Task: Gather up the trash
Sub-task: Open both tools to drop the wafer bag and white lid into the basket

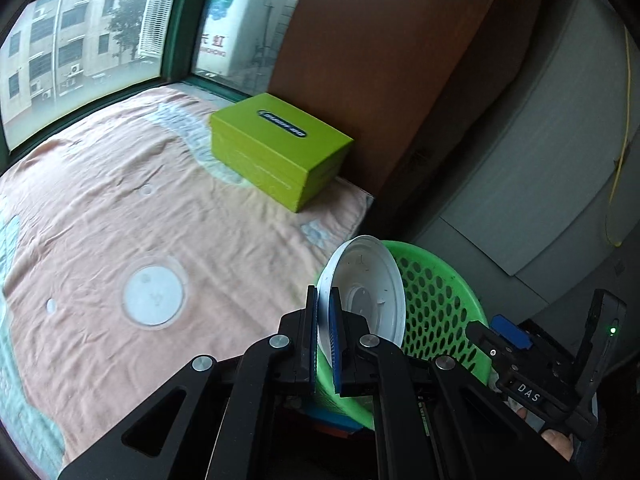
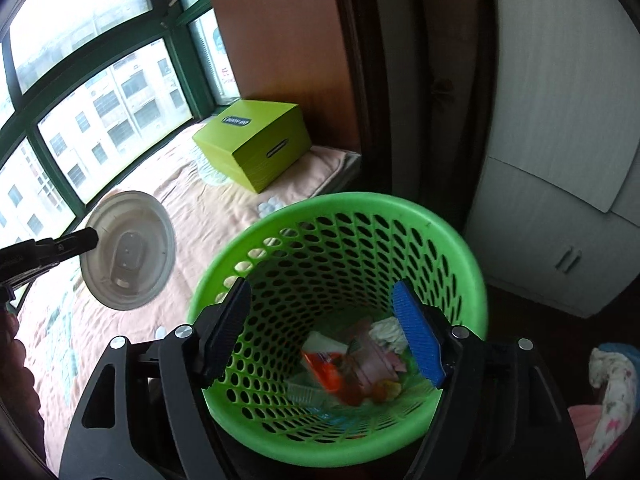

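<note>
Left tongs (image 1: 325, 320) clamped on a round white plastic lid (image 1: 370, 296) beside the green perforated plastic basket (image 2: 460, 248); right tongs (image 2: 326, 330) apart above it

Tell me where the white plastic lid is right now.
The white plastic lid is pinched on edge in the left tool, held in the air just left of the green basket's rim, above the bed's edge.

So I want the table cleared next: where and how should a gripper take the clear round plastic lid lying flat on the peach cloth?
Probably by its rim. The clear round plastic lid lies flat on the peach cloth, so no edge stands up. I would come from above, tilted, slide one finger under the near edge and pinch the rim, as the left gripper pinches the white round plastic lid.
</note>
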The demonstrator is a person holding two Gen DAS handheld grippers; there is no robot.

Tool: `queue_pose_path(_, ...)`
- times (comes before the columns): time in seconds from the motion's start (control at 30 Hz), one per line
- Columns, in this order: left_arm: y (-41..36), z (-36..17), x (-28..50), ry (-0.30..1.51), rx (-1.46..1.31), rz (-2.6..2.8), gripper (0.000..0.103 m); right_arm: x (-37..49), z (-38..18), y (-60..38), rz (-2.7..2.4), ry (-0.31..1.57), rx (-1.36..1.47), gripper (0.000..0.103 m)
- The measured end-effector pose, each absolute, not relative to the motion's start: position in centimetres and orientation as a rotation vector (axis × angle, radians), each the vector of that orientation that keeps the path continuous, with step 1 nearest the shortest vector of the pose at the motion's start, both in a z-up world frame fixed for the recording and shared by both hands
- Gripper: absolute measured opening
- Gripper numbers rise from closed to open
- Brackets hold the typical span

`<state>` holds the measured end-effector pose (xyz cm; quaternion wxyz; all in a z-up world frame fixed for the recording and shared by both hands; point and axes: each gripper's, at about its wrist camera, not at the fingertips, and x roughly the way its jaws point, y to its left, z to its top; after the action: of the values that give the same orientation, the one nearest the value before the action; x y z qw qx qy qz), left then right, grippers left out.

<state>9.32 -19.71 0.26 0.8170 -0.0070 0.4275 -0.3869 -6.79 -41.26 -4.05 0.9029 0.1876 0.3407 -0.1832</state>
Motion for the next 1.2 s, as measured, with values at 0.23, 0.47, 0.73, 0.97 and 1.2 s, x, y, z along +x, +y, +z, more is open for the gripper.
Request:
queue_pose_path(0.23, -23.4, -0.5, 7.9, 0.936, 0.038, -0.873, 0.006, -7.8, -3.6, -42.0, -0.398, 0.675, 0.388, 0.077)
queue_pose_path(0.47, -25.5, -1.6, 6.8, 0.957, 0.09, -0.902, 0.006, -8.4, -3.6, -42.8, -0.405, 0.656, 0.413, 0.078)
queue_pose_path(0.73, -26.1, -2.9, 6.0, 0.968, 0.101, -0.914, 0.038, -8.7, -3.3, -42.6, -0.399, 0.651, 0.414, 0.078)
queue_pose_path(0.97, -23.5, -2.7, 6.4, 0.949, 0.096, -0.855, 0.047, -7.7, -3.0, -41.1, -0.35, 0.652, 0.401, 0.079)
queue_pose_path(1.2, -18.5, -2.2, 8.0, 0.916, 0.064, -0.727, 0.055, -5.5, -2.5, -38.8, -0.279, 0.659, 0.377, 0.083)
